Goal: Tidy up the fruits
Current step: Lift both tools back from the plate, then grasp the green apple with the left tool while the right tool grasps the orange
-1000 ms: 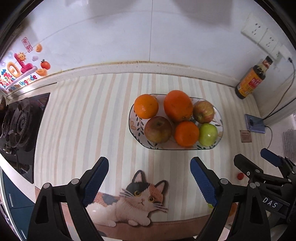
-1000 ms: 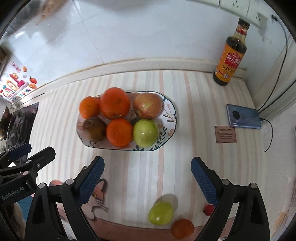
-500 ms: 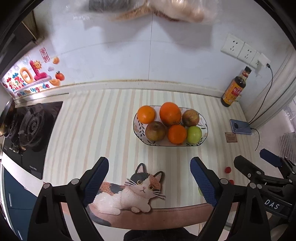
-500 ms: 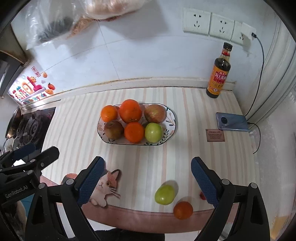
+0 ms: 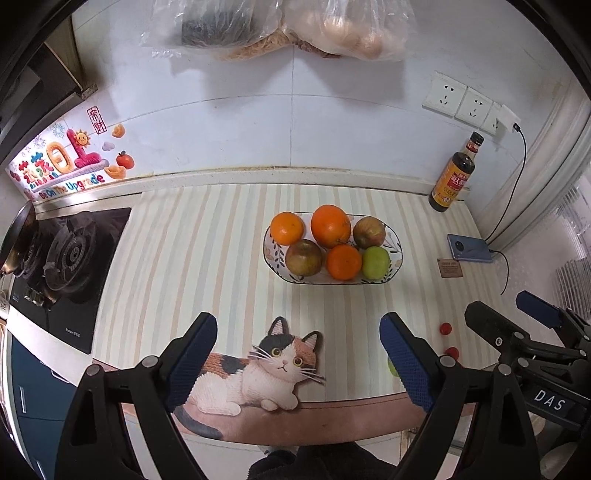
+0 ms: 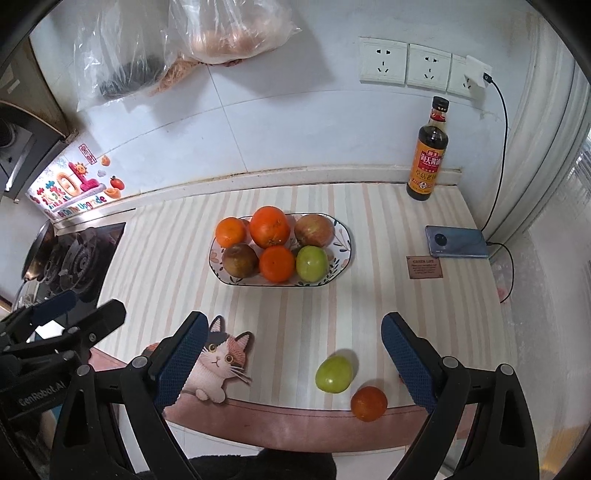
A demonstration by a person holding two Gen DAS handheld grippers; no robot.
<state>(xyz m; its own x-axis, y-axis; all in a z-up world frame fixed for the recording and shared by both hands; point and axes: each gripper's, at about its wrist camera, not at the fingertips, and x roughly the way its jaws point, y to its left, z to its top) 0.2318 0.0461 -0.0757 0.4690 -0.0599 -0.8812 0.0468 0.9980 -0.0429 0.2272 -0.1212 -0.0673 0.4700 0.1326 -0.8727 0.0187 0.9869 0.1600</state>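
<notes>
An oval patterned plate (image 5: pixel 396 248) (image 6: pixel 343 236) in the middle of the striped counter holds several fruits: oranges, apples and a green apple (image 6: pixel 311 263). A loose green fruit (image 6: pixel 334 373) and a small orange fruit (image 6: pixel 368 403) lie near the counter's front edge at the right; two small red fruits (image 5: pixel 446 328) lie beside them. My left gripper (image 5: pixel 297 354) is open and empty above the front edge over the cat mat. My right gripper (image 6: pixel 295 354) is open and empty, with the loose green fruit between its fingers in view but well below it.
A gas stove (image 5: pixel 62 254) is at the left. A soy sauce bottle (image 6: pixel 427 155), a phone (image 6: pixel 456 242) on a charging cable and a small brown card (image 6: pixel 424 266) are at the right. A cat-shaped mat (image 5: pixel 258 369) lies at the front. Plastic bags (image 5: pixel 280 26) hang on the wall.
Both grippers have pulled back and up from the counter; the plate looks smaller and more wall shows. Both stayed open and empty.
</notes>
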